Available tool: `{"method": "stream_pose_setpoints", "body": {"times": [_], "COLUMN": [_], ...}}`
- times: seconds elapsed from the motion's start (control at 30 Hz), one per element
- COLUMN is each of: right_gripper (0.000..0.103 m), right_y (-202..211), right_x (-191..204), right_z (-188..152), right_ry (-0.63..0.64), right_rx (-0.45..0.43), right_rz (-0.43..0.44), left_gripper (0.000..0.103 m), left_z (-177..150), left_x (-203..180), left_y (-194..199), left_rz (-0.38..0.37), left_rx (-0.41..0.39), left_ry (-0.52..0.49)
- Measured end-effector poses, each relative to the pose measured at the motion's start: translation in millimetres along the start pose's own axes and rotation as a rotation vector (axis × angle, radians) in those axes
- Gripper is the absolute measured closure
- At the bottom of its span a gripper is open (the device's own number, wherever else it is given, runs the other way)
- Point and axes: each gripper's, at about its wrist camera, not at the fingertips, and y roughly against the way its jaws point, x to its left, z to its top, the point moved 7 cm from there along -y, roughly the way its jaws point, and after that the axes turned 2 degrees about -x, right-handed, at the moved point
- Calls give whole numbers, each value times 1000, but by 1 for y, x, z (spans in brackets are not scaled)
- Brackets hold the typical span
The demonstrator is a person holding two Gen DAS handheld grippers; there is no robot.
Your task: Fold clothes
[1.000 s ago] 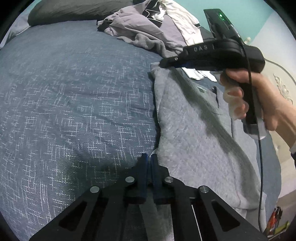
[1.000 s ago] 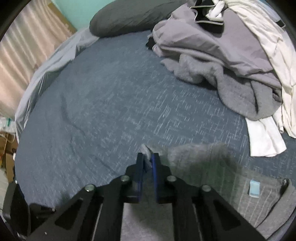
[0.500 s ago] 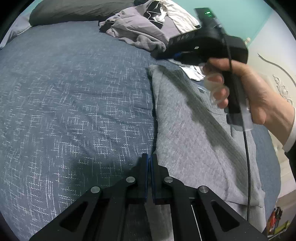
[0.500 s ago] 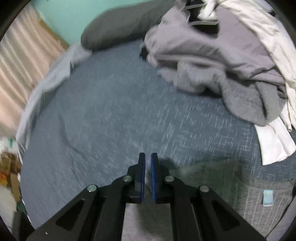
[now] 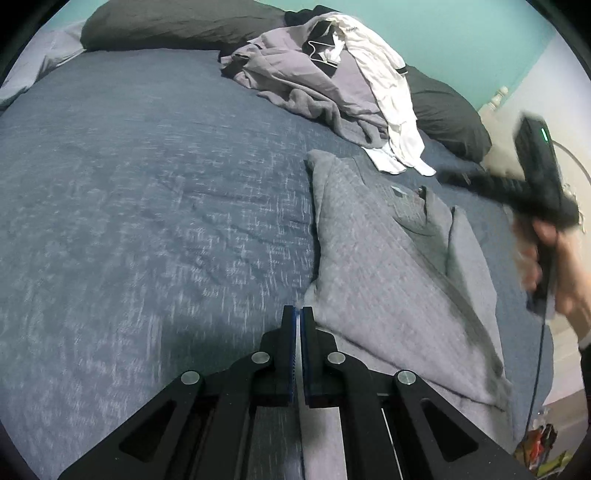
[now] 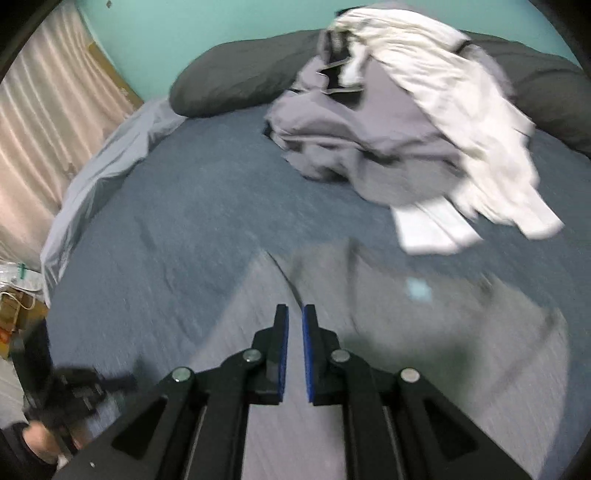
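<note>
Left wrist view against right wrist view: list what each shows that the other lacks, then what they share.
Only the left wrist view shows the shut left gripper and a dresser corner. Only the right wrist view shows the curtain and the right gripper, its jaws opening with nothing between them. Both show the grey sweater, the clothes pile, a dark pillow and the blue bedspread.

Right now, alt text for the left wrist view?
A grey sweater lies partly folded on a blue bedspread, beyond the shut, empty left gripper. Unfolded clothes are heaped by dark pillows; the right gripper blurs at right.
</note>
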Motion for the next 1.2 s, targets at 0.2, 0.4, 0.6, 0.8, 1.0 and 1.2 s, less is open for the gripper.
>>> {"method": "stream_pose_setpoints", "body": {"times": [0.2,0.4,0.6,0.8,1.0,1.2], "right_gripper": [85,82,80,80,79,79], "right_y": [55,105,146,176,199,215], "right_x": [-17,-31,-51,-63,-73,-74], "right_z": [-71,-136,-195,-242,-280,-305], "right_ry": [-34,-86,-139,-152,-179,-195], "right_rx": [15,31,62,98,100,96], "right_rz": [-23,-27,-64,-87,-99,-102], "left_gripper": [101,100,99,97,97,91], "left_z": [-20,-48,-80,-110,-127,-144], "left_x": [4,-1,-12,-17,-20,-28], "left_y": [30,56,71,81,92,97], "left_rz": [44,53,48,60,74,72], "left_rx": [20,52,100,132,140,153], "left_ry": [0,-5,-18,-29,-35,-47]}}
